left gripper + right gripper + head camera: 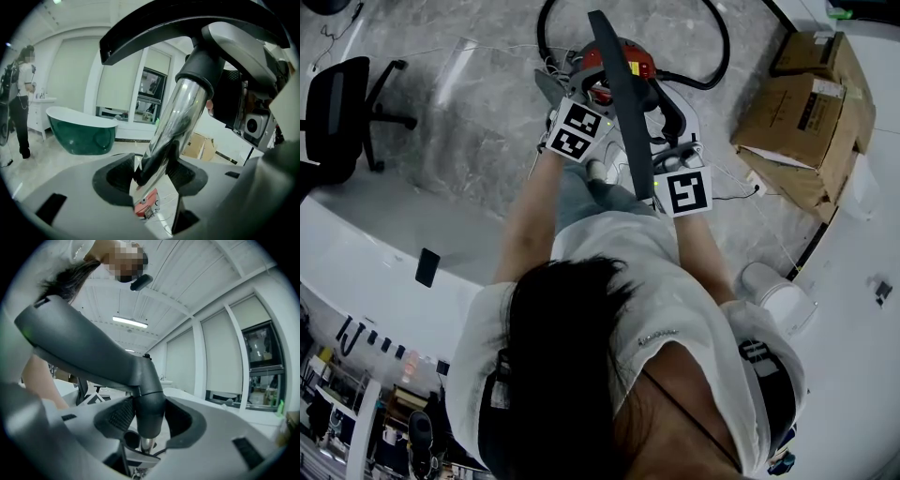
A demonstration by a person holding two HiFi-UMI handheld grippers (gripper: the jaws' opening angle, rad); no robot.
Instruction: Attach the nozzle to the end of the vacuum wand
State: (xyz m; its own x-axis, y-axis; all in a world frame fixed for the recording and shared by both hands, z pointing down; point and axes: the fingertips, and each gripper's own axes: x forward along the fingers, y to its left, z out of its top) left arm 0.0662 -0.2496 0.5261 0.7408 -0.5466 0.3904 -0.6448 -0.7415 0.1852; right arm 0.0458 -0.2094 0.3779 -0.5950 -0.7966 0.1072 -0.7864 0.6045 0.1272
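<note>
The person holds both parts up over the red canister vacuum (619, 58) that stands on the floor. The left gripper (150, 176) is clamped on the chrome vacuum wand (185, 110). The right gripper (147, 423) seems to pinch the nozzle (89, 350) by its dark neck. The neck's collar already sits over the wand's end. To finish well, I'd line neck and wand up dead straight, brace the wand, and push along it until the collar seats, with no sideways twist.
</note>
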